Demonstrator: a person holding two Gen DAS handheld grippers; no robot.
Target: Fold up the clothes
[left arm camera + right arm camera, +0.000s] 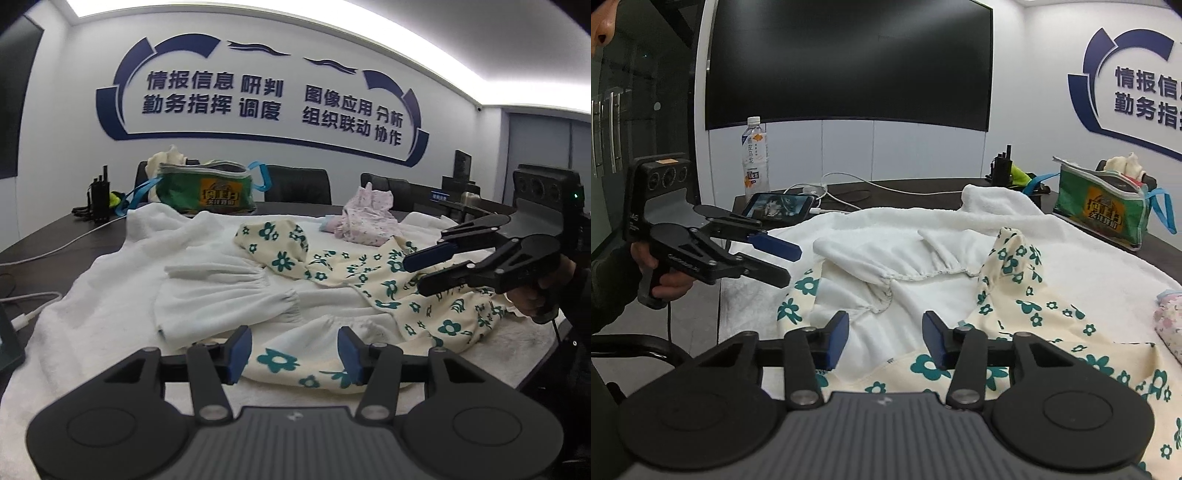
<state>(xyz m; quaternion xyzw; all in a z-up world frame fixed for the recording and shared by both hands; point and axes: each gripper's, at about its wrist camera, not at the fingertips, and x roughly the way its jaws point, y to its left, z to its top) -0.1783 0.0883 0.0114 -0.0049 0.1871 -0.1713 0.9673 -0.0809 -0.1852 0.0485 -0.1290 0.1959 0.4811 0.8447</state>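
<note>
A cream garment with teal flowers (373, 280) lies spread over a white towel (74, 332) that covers the table. A white garment with gathered seams (229, 291) lies partly on top of it. My left gripper (293, 347) hovers open just above a floral part of the cream garment at the near edge, with nothing pinched. It also shows in the right wrist view as the left gripper (790, 264), held by a hand. My right gripper (886, 336) stands open over the white garment (886, 266) and the cream garment (1052, 314). The left wrist view shows the right gripper (421, 273) above the floral cloth.
A green zip bag (207, 192) and a small pink patterned garment (365, 218) sit at the far side. A water bottle (755, 158), a lit phone (781, 206), white cables (849, 184) and black radios (99, 199) stand on the dark table. Black chairs (299, 184) line the far edge.
</note>
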